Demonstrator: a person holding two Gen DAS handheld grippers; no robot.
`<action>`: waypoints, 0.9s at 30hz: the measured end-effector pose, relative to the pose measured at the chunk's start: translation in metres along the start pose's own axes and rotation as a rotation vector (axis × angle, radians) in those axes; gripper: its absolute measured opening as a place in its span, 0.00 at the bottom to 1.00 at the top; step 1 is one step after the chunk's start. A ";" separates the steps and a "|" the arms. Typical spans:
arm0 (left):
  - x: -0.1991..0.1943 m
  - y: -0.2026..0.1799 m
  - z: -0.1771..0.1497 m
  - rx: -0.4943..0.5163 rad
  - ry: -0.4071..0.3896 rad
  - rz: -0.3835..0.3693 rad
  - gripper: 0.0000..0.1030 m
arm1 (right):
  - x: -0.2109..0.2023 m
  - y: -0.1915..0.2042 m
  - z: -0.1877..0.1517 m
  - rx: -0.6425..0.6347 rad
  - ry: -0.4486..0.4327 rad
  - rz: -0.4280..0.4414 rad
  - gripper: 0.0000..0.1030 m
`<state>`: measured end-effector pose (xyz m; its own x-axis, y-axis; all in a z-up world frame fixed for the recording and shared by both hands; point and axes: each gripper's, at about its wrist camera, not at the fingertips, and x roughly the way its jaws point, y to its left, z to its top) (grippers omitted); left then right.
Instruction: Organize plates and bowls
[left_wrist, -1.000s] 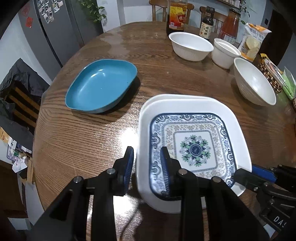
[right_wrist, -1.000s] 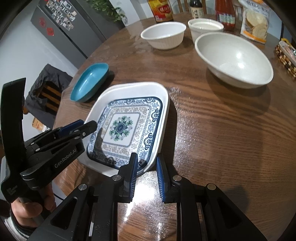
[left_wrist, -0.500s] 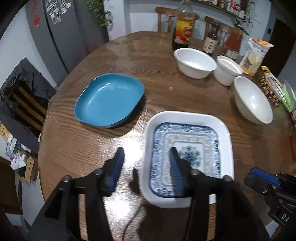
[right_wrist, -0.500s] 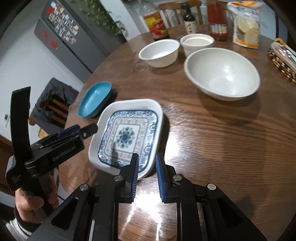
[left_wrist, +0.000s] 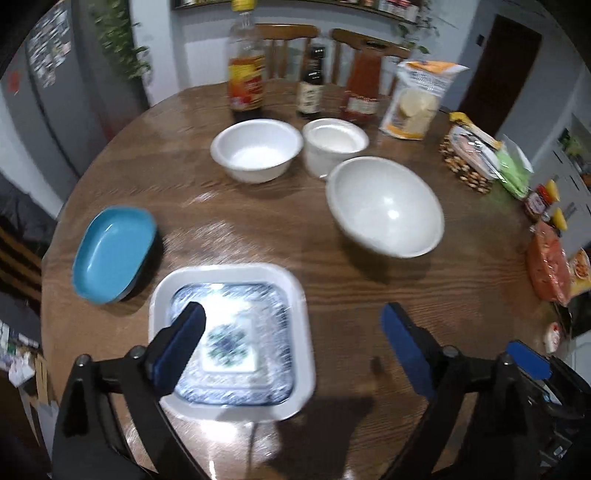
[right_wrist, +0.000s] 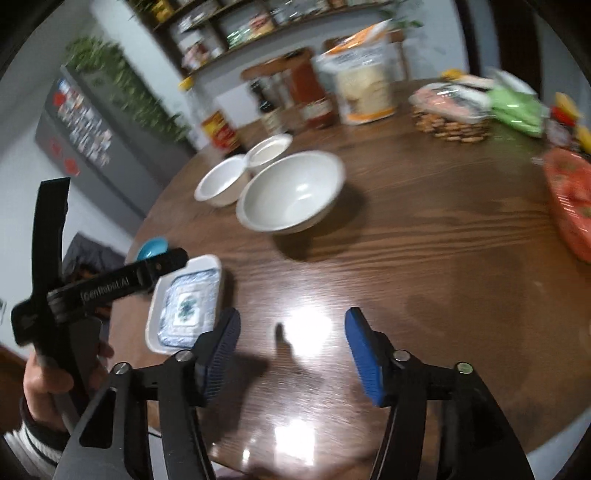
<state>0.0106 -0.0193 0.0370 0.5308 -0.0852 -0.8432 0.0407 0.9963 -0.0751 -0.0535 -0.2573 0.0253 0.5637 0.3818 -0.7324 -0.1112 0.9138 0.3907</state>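
A square white plate with a blue pattern (left_wrist: 229, 343) (right_wrist: 186, 304) lies flat on the round wooden table (left_wrist: 258, 229), near its front edge. A blue oval dish (left_wrist: 112, 254) (right_wrist: 151, 248) sits to its left. Further back stand a large white bowl (left_wrist: 384, 206) (right_wrist: 291, 192), a medium white bowl (left_wrist: 256, 149) (right_wrist: 219, 181) and a small white bowl (left_wrist: 334, 142) (right_wrist: 267, 151). My left gripper (left_wrist: 291, 332) hangs above the plate's right side, jaws opening wide, nothing between them. My right gripper (right_wrist: 291, 336) is over bare wood right of the plate, jaws opening, empty.
Bottles (left_wrist: 247, 74), a bag of snacks (left_wrist: 417, 99), a woven basket (left_wrist: 469, 162) and a red wrapped package (left_wrist: 548, 266) line the table's back and right sides. Chairs (left_wrist: 291, 48) stand behind. A hand (right_wrist: 48, 384) holds the left gripper's handle.
Both grippers let go of the patterned plate, opened and pulled back and up. The plate now lies flat on the table. The views have swung to the right.
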 end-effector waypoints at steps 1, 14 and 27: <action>0.001 -0.006 0.005 0.017 -0.001 -0.014 0.95 | -0.006 -0.005 -0.002 0.023 -0.014 -0.021 0.60; 0.037 -0.039 0.026 0.228 0.063 -0.135 0.97 | -0.051 -0.031 -0.047 0.346 -0.166 -0.220 0.60; 0.035 -0.042 0.024 0.281 0.056 -0.207 0.99 | -0.051 -0.013 -0.068 0.380 -0.168 -0.258 0.60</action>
<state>0.0478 -0.0643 0.0232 0.4402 -0.2775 -0.8540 0.3781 0.9199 -0.1041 -0.1368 -0.2792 0.0193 0.6614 0.0928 -0.7443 0.3386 0.8485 0.4067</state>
